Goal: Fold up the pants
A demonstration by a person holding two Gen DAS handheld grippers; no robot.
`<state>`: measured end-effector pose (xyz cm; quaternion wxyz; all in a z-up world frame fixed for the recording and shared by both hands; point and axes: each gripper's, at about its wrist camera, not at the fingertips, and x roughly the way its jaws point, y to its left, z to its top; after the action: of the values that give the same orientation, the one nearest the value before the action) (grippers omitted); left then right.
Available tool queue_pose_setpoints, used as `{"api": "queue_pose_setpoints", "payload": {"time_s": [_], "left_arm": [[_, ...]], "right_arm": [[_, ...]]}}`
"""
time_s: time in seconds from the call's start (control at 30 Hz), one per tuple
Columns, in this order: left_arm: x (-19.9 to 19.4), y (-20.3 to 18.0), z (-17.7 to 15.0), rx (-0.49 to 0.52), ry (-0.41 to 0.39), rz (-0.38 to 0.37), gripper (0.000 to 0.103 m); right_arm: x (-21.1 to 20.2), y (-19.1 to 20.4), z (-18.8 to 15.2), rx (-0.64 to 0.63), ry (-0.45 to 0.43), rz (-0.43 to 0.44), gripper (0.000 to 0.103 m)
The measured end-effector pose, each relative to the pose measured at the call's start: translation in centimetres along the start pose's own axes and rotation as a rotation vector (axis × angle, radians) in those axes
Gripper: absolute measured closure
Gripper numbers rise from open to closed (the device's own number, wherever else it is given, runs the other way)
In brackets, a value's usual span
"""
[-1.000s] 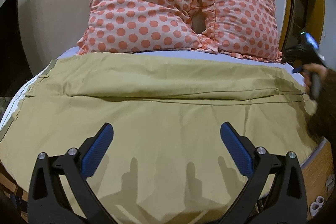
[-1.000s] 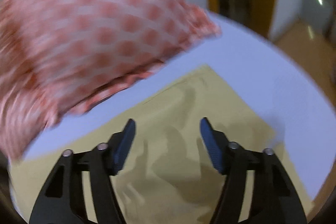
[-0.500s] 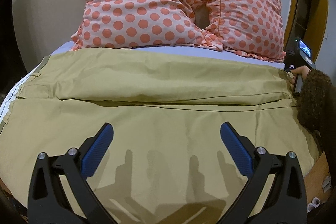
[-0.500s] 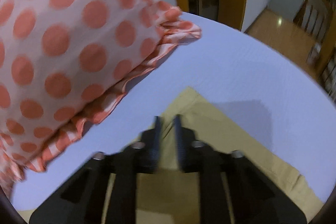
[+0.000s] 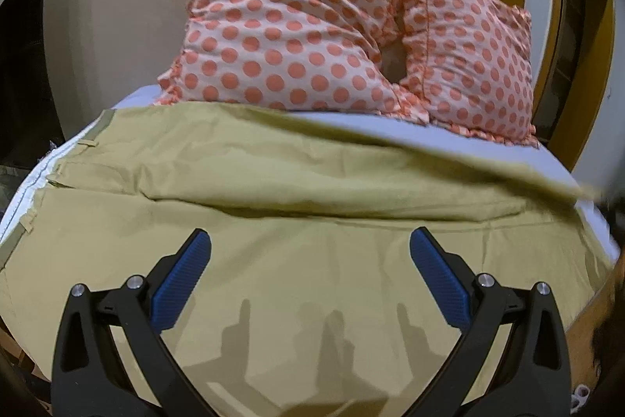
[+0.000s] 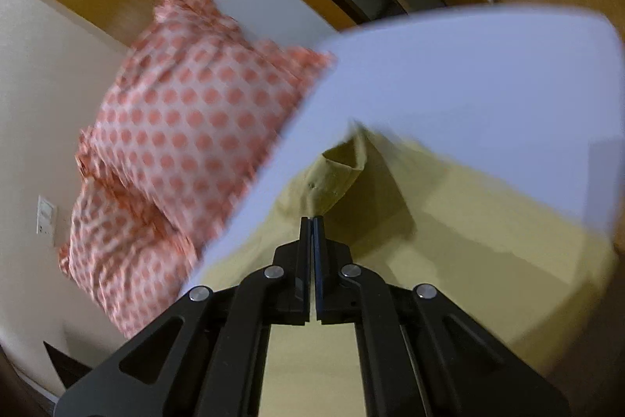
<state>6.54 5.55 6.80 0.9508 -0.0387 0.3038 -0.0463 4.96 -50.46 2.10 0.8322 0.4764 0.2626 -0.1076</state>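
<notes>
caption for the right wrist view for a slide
Right gripper shut on a corner of the khaki pants, lifting it off the lavender sheet beside the polka-dot pillows.

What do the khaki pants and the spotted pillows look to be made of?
Pants: thin woven cloth, likely cotton, matte; it creases sharply and peaks where the right gripper pinches it. Pillows: soft printed fabric with ruffled edges, probably cotton; stuffing unseen.
</notes>
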Motion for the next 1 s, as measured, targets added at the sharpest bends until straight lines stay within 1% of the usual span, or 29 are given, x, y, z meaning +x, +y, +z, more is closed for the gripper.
{"api": "queue_pose_setpoints", "payload": {"time_s": [0.07, 0.13, 0.17, 0.2, 0.23, 0.3, 0.33, 0.47, 0.53, 0.57, 0.6, 0.63, 0.7, 0.8, 0.87, 0.9, 0.97, 1.0], "left_arm": [[-0.1, 0.3, 0.6, -0.001, -0.007, 0.004, 0.002], [-0.3, 0.5, 1.0, 0.000, -0.010, 0.009, 0.002], [-0.4, 0.7, 1.2, -0.002, -0.009, 0.011, 0.002], [-0.5, 1.0, 1.3, -0.005, -0.011, 0.012, 0.002], [-0.7, 1.4, 1.5, -0.013, -0.015, 0.012, 0.002], [-0.9, 2.3, 2.0, -0.038, -0.012, 0.019, 0.002], [-0.9, 2.8, 2.2, -0.051, -0.009, 0.009, 0.002], [-0.4, 4.9, 3.3, -0.126, 0.004, -0.063, 0.002], [0.0, 5.7, 3.8, -0.159, 0.006, -0.098, 0.002], [0.4, 6.0, 4.1, -0.173, 0.010, -0.109, 0.002], [0.8, 6.3, 4.4, -0.184, 0.015, -0.115, 0.002], [1.4, 6.7, 5.0, -0.193, 0.025, -0.119, 0.002], [2.3, 7.2, 5.7, -0.204, 0.044, -0.127, 0.002], [4.5, 8.8, 7.5, -0.280, 0.093, -0.178, 0.003], [5.9, 9.5, 8.5, -0.321, 0.111, -0.200, 0.006], [7.4, 10.0, 9.2, -0.343, 0.135, -0.206, 0.008], [9.8, 10.1, 10.1, -0.348, 0.184, -0.187, 0.010], [11.1, 10.2, 10.3, -0.349, 0.218, -0.165, 0.014]], "right_arm": [[-0.2, -1.2, -1.1, 0.042, 0.074, -0.005, 0.099], [0.6, -1.4, -1.3, 0.060, 0.128, -0.011, 0.088], [0.9, -1.2, -1.4, 0.061, 0.146, -0.011, 0.068], [0.6, -1.1, -1.7, 0.059, 0.153, -0.008, 0.050], [0.9, -0.9, -1.8, 0.057, 0.159, -0.015, 0.048], [1.2, -0.7, -2.2, 0.051, 0.166, -0.022, 0.048], [1.5, -0.5, -2.2, 0.049, 0.167, -0.023, 0.048], [2.2, -0.2, -2.1, 0.071, 0.178, -0.022, 0.048], [2.9, 0.0, -2.0, 0.080, 0.169, -0.009, 0.049], [3.2, 0.1, -1.9, 0.077, 0.159, -0.008, 0.061], [3.8, 0.0, -1.6, 0.072, 0.149, -0.016, 0.097], [4.4, -0.3, -1.5, 0.072, 0.152, -0.004, 0.100], [3.8, -0.9, -1.4, 0.095, 0.116, 0.058, 0.100], [0.5, -0.7, -1.3, 0.063, -0.002, 0.178, 0.101], [-1.0, -0.5, -1.1, 0.053, -0.043, 0.211, 0.101], [-1.7, -0.3, -0.9, 0.049, -0.060, 0.228, 0.101], [-2.3, 0.0, -0.6, 0.039, -0.073, 0.256, 0.101], [-2.5, 0.1, -0.4, 0.035, -0.075, 0.262, 0.101]]}}
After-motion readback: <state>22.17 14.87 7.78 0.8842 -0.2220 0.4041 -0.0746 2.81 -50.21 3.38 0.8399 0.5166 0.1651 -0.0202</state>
